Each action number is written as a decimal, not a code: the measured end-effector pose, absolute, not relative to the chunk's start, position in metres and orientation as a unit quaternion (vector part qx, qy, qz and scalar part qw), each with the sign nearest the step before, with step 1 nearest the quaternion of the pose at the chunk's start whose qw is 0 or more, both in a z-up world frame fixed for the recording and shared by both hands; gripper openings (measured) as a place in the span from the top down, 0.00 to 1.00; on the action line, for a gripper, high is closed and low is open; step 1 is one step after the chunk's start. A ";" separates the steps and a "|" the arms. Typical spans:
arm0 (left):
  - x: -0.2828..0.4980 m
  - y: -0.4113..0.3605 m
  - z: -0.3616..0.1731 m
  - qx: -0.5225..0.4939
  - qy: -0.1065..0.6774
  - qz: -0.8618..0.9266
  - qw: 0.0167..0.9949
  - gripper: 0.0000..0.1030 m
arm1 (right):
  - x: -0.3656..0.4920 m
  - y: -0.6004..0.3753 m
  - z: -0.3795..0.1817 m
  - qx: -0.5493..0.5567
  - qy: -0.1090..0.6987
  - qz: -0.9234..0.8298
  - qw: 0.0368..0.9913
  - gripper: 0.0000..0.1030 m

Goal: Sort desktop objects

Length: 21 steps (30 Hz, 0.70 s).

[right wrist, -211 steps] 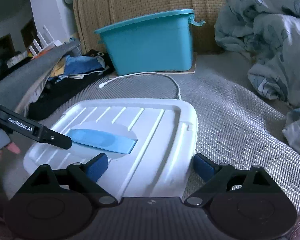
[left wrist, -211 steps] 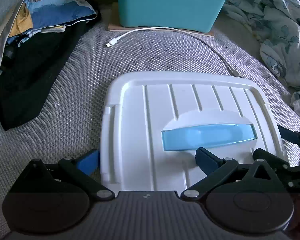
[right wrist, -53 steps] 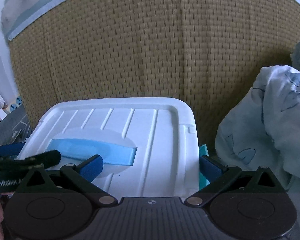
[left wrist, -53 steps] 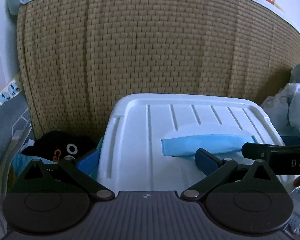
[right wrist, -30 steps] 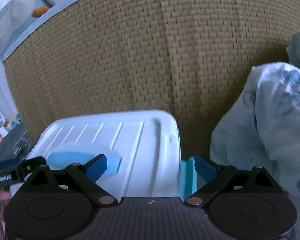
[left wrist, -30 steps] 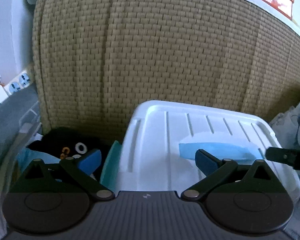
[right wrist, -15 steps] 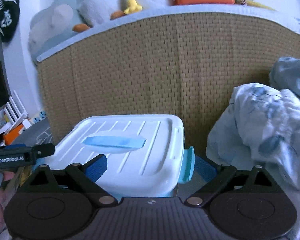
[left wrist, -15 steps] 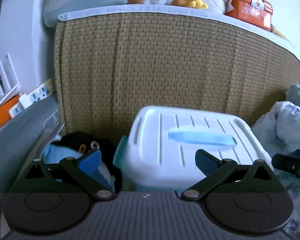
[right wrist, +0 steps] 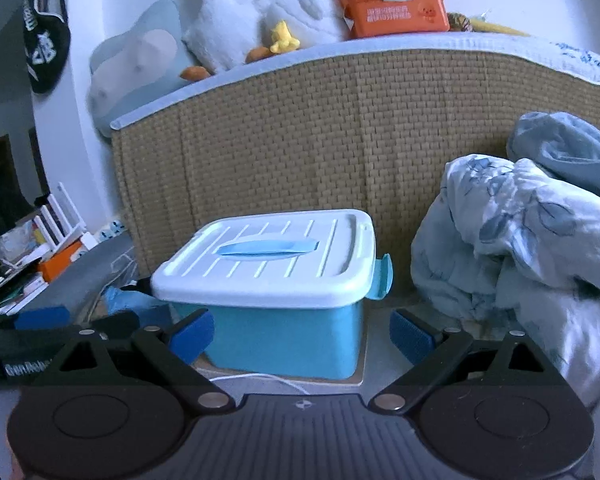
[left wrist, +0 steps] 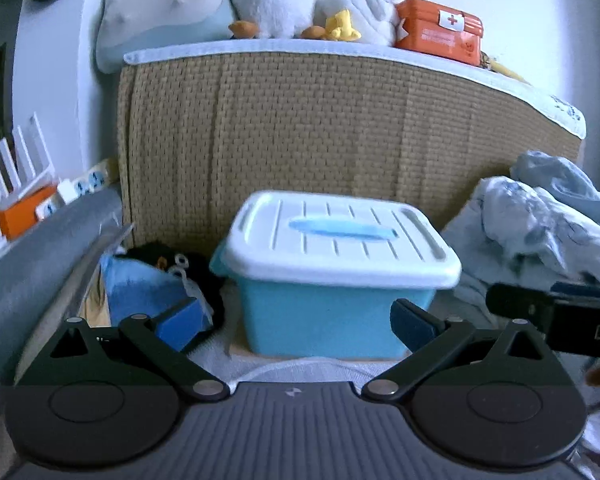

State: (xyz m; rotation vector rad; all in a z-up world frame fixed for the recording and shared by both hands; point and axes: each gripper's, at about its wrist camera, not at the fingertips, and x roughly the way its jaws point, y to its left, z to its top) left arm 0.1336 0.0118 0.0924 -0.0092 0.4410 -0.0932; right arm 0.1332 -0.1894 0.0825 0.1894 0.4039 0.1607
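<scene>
Both grippers hang spread wide and empty: the left gripper (left wrist: 298, 320) and the right gripper (right wrist: 302, 332) each frame the turquoise storage box (left wrist: 332, 320) without touching it. Its white lid (left wrist: 340, 240) sits closed on top, blue handle (right wrist: 268, 249) lying flat, a side latch (right wrist: 382, 278) flipped outward. Behind stands a woven headboard (right wrist: 340, 140); a rumpled quilt (right wrist: 520, 232) lies just beside, on the right.

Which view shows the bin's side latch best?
Right wrist. The teal latch sticks out clear below the white lid on the bin's right end, flipped outward. In the left wrist view only a sliver of teal shows at the lid's left edge; the right-end latch is hidden there.
</scene>
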 end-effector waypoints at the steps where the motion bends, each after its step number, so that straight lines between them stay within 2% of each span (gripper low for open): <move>1: 0.128 0.012 0.090 -0.008 0.222 -0.045 0.974 0.00 | 0.125 -0.187 0.082 0.090 0.194 0.079 0.974 0.06; 21: 0.041 0.023 0.069 -0.008 0.246 -0.068 0.967 0.00 | 0.030 -0.168 0.060 0.044 0.204 0.060 0.976 0.06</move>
